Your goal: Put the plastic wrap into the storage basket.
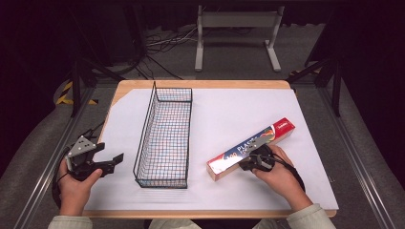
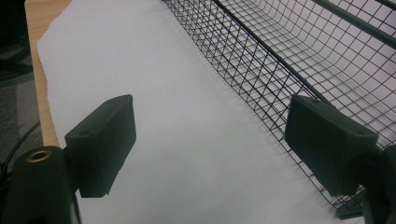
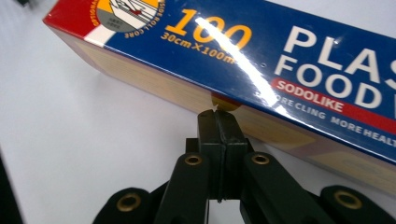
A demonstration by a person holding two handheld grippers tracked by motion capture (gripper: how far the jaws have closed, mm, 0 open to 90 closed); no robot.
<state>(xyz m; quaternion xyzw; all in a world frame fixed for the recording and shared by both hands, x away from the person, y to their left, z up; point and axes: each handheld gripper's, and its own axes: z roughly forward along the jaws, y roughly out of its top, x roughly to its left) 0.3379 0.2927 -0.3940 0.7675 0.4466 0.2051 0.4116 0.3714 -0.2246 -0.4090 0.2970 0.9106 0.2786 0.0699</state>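
A long plastic food wrap box [image 1: 250,149], blue with red ends, lies slanted on the white sheet at the right. My right gripper [image 1: 249,161] sits at its near long side, jaws shut together with nothing between them. In the right gripper view its closed tips [image 3: 216,116] meet the tan side of the box [image 3: 261,56]. A black wire basket [image 1: 165,138] stands lengthwise left of centre. My left gripper [image 1: 111,162] hovers left of the basket's near end, open and holding nothing. In the left gripper view its fingers [image 2: 100,144] frame bare sheet beside the basket wall [image 2: 261,70].
A white sheet [image 1: 219,112] covers most of the wooden table [image 1: 200,84], whose edges show at the back and front. Beyond the table lie cables and a white metal stand [image 1: 236,36] on the floor. Black frame legs [image 1: 79,76] flank both sides.
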